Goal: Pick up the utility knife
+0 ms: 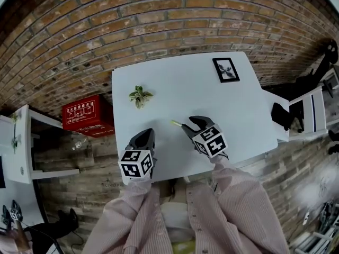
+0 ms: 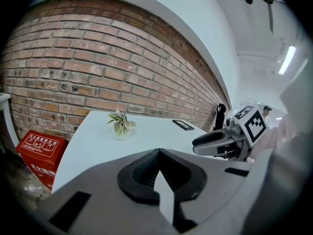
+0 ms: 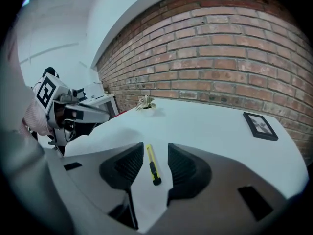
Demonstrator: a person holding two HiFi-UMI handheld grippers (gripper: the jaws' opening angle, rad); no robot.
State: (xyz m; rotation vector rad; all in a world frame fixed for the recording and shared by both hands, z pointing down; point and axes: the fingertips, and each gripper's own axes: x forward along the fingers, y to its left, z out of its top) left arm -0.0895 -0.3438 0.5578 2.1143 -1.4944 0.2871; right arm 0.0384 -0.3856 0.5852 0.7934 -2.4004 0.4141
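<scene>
One knife point(image 3: 152, 164), yellow-black, flat on table point(image 1: 238, 105), lower centre of right gripper view, lengthwise in gap between jaws. Right gripper point(image 1: 189, 124) jaws wide, straddling, not touching: likely lined up to close on body. Left gripper point(image 1: 145, 134), lower left of head view, jaws together, empty, kept aside.

Low in the right gripper view you see a yellow utility knife point(image 3: 152, 164) with a black slider, on a white table point(image 1: 175, 83). The left gripper point(image 1: 148, 133) and right gripper point(image 1: 192, 121) are grey, with black pads and black-and-white square markers. The brick wall point(image 1: 106, 25) is red-brown with pale mortar. The box point(image 1: 87, 115) at frame left is red.
</scene>
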